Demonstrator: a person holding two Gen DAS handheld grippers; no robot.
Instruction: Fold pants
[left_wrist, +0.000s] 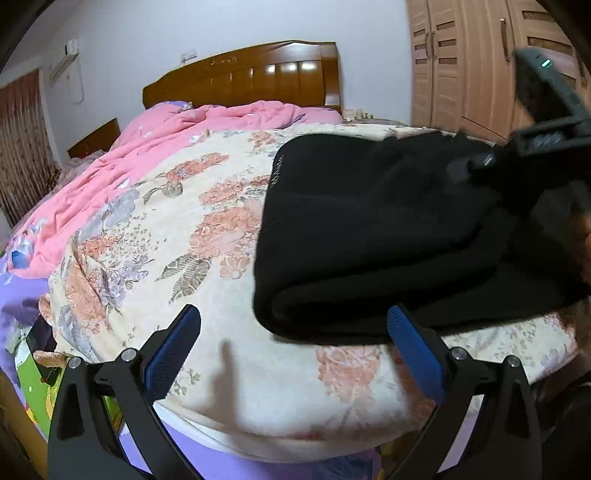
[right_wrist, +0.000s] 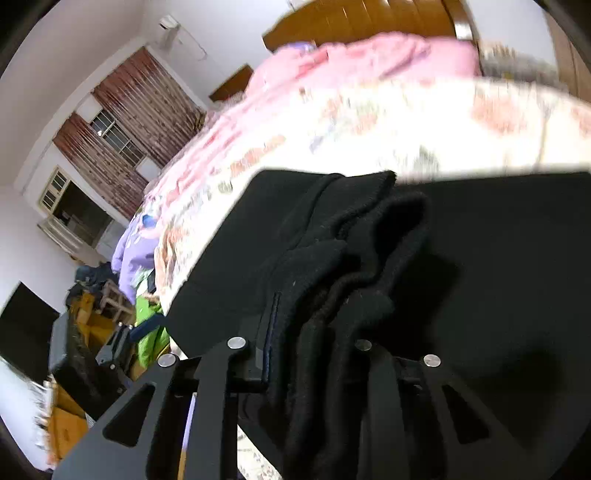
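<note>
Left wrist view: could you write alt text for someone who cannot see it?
Folded black fleece pants lie on a cream floral blanket on a bed. The open left gripper with blue-padded fingers hovers empty at their near edge, while the right gripper meets their far side.

The pants (left_wrist: 369, 236) in front of me are black, thick and fleecy, folded over on themselves into a bulky layered bundle. They lie on the right part of the floral blanket (left_wrist: 177, 229) that covers the bed, the rounded fold edge toward me. At the far right one end is bunched into soft ridges (right_wrist: 354, 258) and lifted off the blanket, pinched between my right fingers.
</note>
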